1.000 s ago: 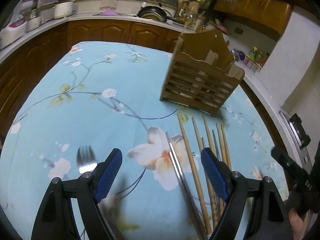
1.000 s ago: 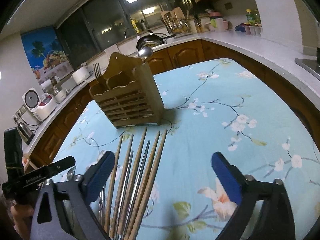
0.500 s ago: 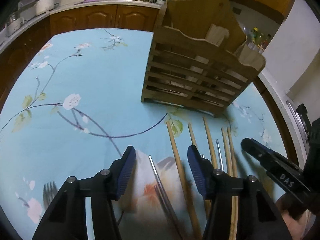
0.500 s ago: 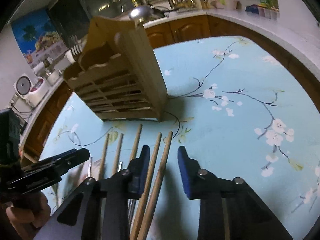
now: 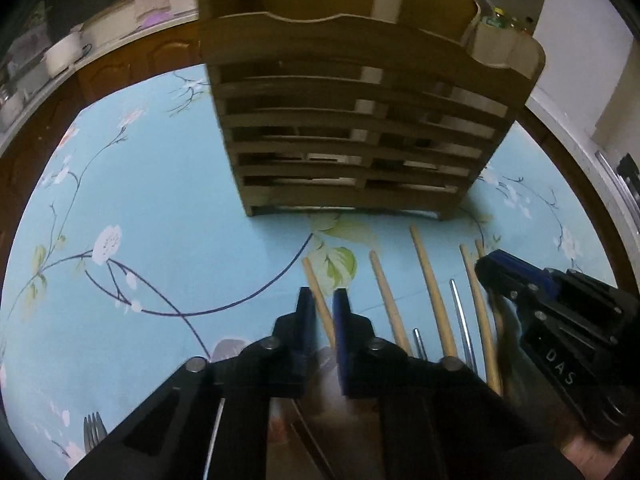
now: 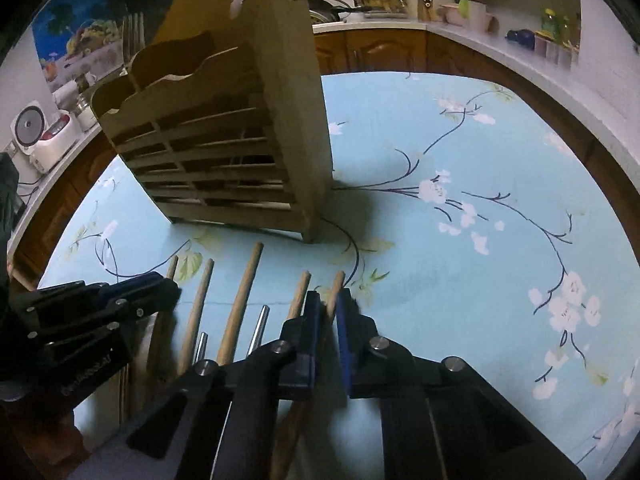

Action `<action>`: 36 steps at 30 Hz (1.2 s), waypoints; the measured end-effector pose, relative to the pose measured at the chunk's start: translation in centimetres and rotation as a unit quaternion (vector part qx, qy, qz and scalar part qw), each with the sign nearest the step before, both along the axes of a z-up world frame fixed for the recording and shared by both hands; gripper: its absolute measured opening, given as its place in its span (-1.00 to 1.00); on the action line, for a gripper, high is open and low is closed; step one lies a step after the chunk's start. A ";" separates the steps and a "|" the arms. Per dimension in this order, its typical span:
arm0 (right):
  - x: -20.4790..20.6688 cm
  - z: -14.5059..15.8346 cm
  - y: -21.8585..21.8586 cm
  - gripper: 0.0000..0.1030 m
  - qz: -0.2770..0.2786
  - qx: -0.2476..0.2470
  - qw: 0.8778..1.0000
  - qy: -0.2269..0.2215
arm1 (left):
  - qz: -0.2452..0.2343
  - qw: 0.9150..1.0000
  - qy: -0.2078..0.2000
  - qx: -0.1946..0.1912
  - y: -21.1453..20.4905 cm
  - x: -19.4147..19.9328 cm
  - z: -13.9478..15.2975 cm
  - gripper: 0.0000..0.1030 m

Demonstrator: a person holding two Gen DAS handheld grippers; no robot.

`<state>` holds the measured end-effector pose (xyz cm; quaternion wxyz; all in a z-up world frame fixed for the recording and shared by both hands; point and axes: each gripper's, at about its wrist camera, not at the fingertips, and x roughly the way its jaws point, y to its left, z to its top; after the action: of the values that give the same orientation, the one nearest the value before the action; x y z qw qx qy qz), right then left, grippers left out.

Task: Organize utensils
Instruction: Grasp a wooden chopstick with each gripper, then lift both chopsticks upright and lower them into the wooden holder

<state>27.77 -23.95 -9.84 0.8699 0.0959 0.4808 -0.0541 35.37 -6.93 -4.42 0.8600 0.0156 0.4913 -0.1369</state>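
Floral blue tablecloth (image 6: 480, 240), white rice cooker (image 6: 30, 132) and black pan (image 6: 324, 4) on the counter (image 6: 520, 60).

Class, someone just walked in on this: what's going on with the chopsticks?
A person holds two grippers over a row of chopsticks lying on the floral tablecloth. The left gripper has closed on the leftmost wooden chopstick; the right gripper has closed on the rightmost one. Neither is in the wooden utensil holder yet.

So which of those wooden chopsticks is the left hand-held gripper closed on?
The leftmost wooden chopstick of the row; left hand-held gripper pinches it, others lie free to its right.
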 end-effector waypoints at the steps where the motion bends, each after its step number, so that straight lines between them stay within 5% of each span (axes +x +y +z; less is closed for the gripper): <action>1: 0.0 0.0 0.0 -0.87 0.001 0.001 1.000 0.000 | -0.001 1.000 0.001 -0.005 0.0 0.1 -0.1 -0.88; 7: -1.6 1.4 -1.0 -0.90 -0.008 0.046 0.999 -0.018 | -0.001 0.999 0.003 -0.049 1.0 -0.6 0.6 -0.90; 23: -7.6 9.9 -1.4 -0.90 -0.017 0.080 0.990 -0.116 | 0.004 0.986 -0.071 -0.150 8.3 -9.8 9.5 -0.93; 36: -10.8 17.0 -0.9 -0.90 -0.016 0.083 0.975 -0.206 | -0.001 0.973 -0.142 -0.183 12.9 -16.0 16.5 -0.94</action>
<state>16.93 -24.83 7.16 0.9385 0.1840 0.2922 -0.0069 19.35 5.95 12.09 0.9092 -0.1226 0.3305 -0.2218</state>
